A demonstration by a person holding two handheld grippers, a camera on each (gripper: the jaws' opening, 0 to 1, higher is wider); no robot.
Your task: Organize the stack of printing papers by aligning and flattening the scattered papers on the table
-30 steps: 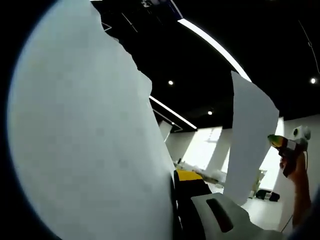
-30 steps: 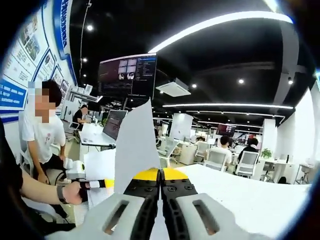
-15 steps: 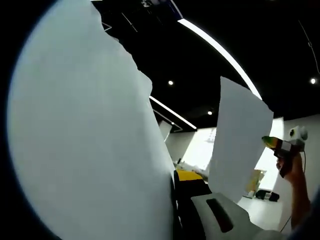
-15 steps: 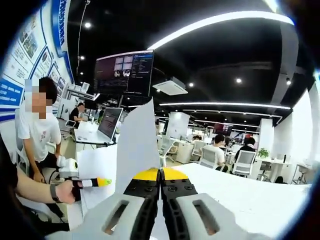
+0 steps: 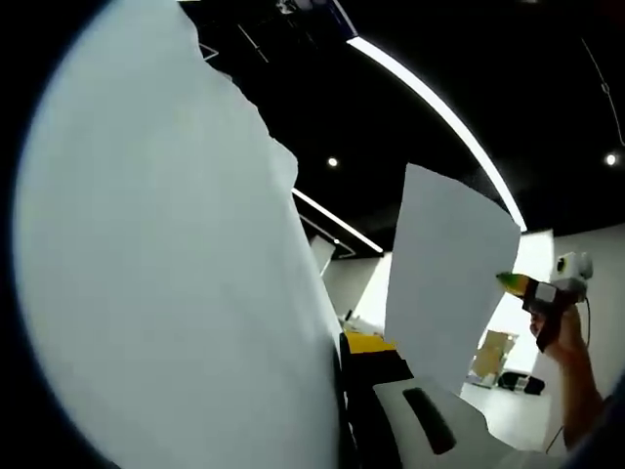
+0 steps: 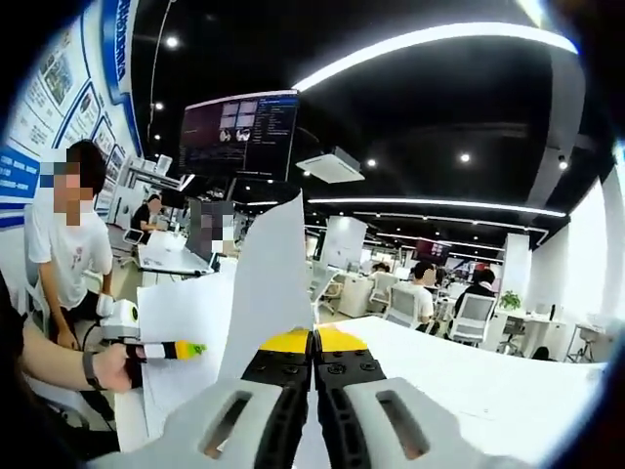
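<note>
With each gripper's jaws closed on its own sheet, the right gripper [image 6: 313,366] has swung its paper [image 5: 444,274] nearer the left gripper's [image 5: 344,391] sheet [image 5: 166,274], readying them for alignment.

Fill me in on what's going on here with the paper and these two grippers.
A person holds a gripper in each hand, both raised in an open office. The right gripper is shut on a sheet of white paper standing up from its jaws. The left gripper pinches another sheet of paper, which covers most of its view. Across a white table, people sit at desks.
</note>
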